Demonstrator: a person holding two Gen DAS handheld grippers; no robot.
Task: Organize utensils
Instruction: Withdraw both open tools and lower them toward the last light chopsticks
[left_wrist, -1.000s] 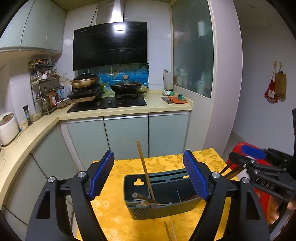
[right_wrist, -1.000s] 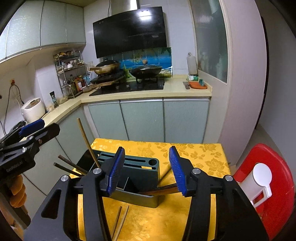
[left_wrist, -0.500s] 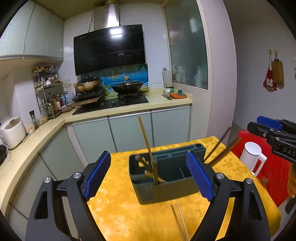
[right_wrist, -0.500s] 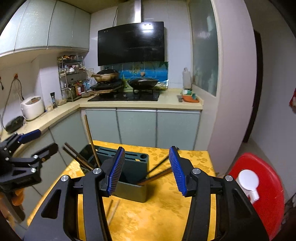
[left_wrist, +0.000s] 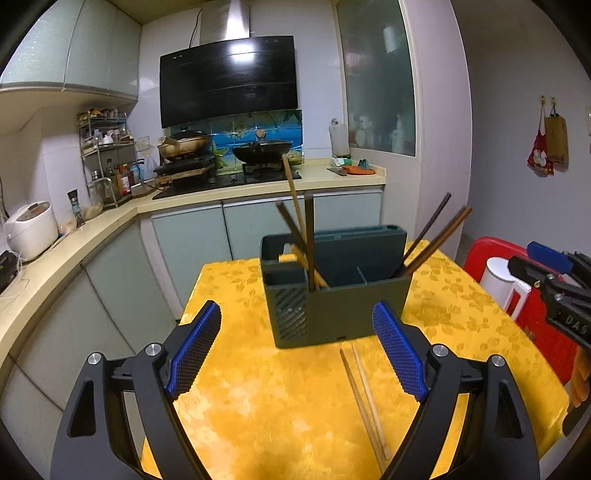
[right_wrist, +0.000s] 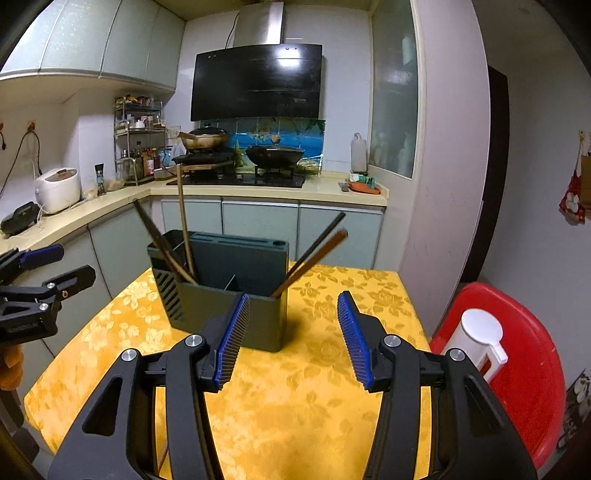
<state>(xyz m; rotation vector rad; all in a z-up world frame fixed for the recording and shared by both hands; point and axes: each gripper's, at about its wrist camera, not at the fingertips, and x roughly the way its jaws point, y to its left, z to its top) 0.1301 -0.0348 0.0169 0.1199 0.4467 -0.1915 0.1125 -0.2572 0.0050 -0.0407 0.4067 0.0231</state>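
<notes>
A dark green utensil holder (left_wrist: 332, 299) (right_wrist: 225, 291) stands upright on the yellow tablecloth (left_wrist: 280, 398) (right_wrist: 295, 402). Several chopsticks (left_wrist: 301, 229) (right_wrist: 314, 254) lean out of both its ends. Two loose wooden chopsticks (left_wrist: 364, 395) lie flat on the cloth just in front of the holder. My left gripper (left_wrist: 295, 354) is open and empty, a little short of the holder. My right gripper (right_wrist: 291, 339) is open with nothing between its blue pads, near the holder's right end. Each gripper shows at the edge of the other's view.
A red plastic stool (right_wrist: 517, 369) with a white jug (right_wrist: 476, 339) on it stands right of the table. Behind the table run kitchen counters (left_wrist: 255, 192) with a hob, woks, a spice rack and a rice cooker (left_wrist: 31, 229).
Both grippers have drawn back and sunk toward the table. The holder now looks farther off and seen from lower, and the loose chopsticks show in full.
</notes>
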